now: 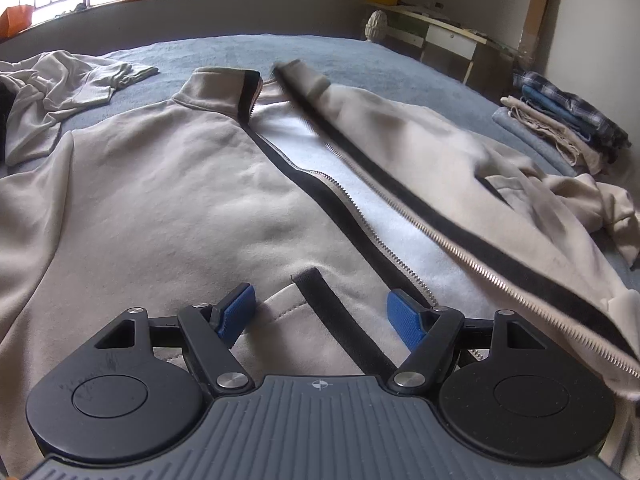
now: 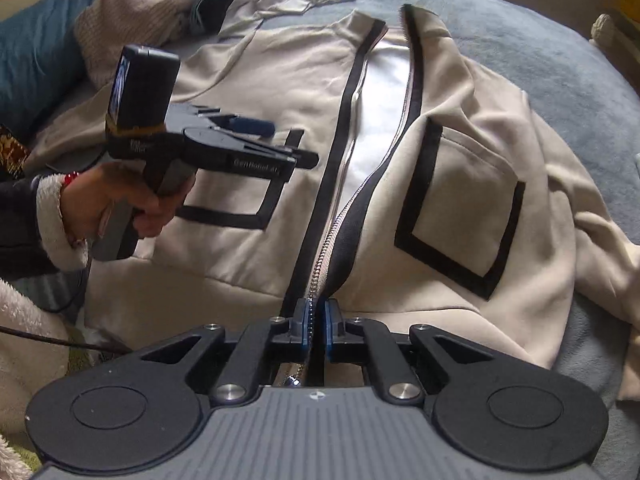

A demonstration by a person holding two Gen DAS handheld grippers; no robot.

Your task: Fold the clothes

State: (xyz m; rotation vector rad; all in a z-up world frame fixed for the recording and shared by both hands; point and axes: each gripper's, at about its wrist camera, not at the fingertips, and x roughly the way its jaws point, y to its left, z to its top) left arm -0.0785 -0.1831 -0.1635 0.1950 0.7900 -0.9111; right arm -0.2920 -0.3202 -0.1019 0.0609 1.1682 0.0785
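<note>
The beige zip-up jacket lies face up and unzipped on the blue-grey bedspread, its hem nearest both pairs of fingers and its collar at the far end. The right gripper has its blue pads nearly together, pinching the zipper edge of the right-hand front panel just above the hem. The left gripper stands wide apart with nothing between its fingers, hovering over the black-trimmed pocket on the other panel, held by a hand.
</note>
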